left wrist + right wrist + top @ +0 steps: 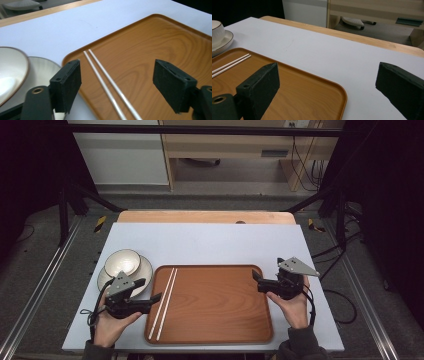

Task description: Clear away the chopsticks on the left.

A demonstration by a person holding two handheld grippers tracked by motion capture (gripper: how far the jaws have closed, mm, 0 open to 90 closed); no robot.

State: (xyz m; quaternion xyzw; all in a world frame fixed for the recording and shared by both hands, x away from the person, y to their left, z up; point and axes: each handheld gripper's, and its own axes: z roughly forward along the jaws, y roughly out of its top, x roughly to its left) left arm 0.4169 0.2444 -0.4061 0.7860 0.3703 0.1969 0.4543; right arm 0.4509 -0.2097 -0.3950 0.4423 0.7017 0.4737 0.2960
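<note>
Left gripper (154, 290) hovering with jaws spread over tray's (220, 330) left edge, chopsticks (166, 301) lying side by side between them. Right gripper (256, 279) also spread, waiting at tray's right rim. Bowl (122, 262) sitting on plate (143, 275) just left (likely bystanders). Probably lowering for pick: keeping both sticks centred, closing gently.

The left gripper (153, 290), held in the left hand (111, 322) near the desk's front left corner, has its jaws spread wide. The right gripper (256, 278), held in the right hand (291, 306) by the desk's right edge, is likewise wide apart, and both point inward.
</note>
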